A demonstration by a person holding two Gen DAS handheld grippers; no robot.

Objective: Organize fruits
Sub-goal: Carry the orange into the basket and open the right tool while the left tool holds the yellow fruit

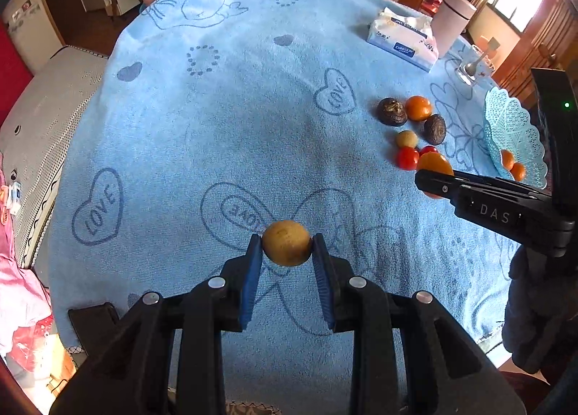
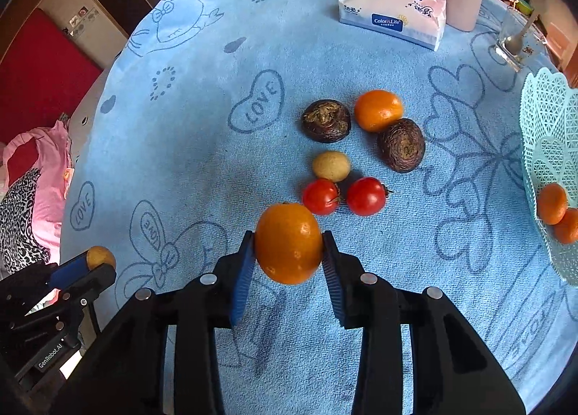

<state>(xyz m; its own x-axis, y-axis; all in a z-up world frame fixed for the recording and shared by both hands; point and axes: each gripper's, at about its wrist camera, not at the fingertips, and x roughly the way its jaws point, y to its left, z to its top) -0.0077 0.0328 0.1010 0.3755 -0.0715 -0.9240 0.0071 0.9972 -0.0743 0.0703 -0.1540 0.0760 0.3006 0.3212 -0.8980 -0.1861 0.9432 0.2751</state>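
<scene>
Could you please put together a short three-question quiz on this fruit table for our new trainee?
1. True or false: the right gripper is shut on an orange.
2. How many red tomatoes lie on the blue cloth?
3. Which fruit does the left gripper hold: A) a tomato, B) a small tan fruit, C) a dark brown fruit?

Key:
1. True; both pads press its sides.
2. Two, side by side, next to a tan fruit.
3. B. The two dark brown fruits lie on the cloth, and the lace basket holds two small oranges.
</scene>
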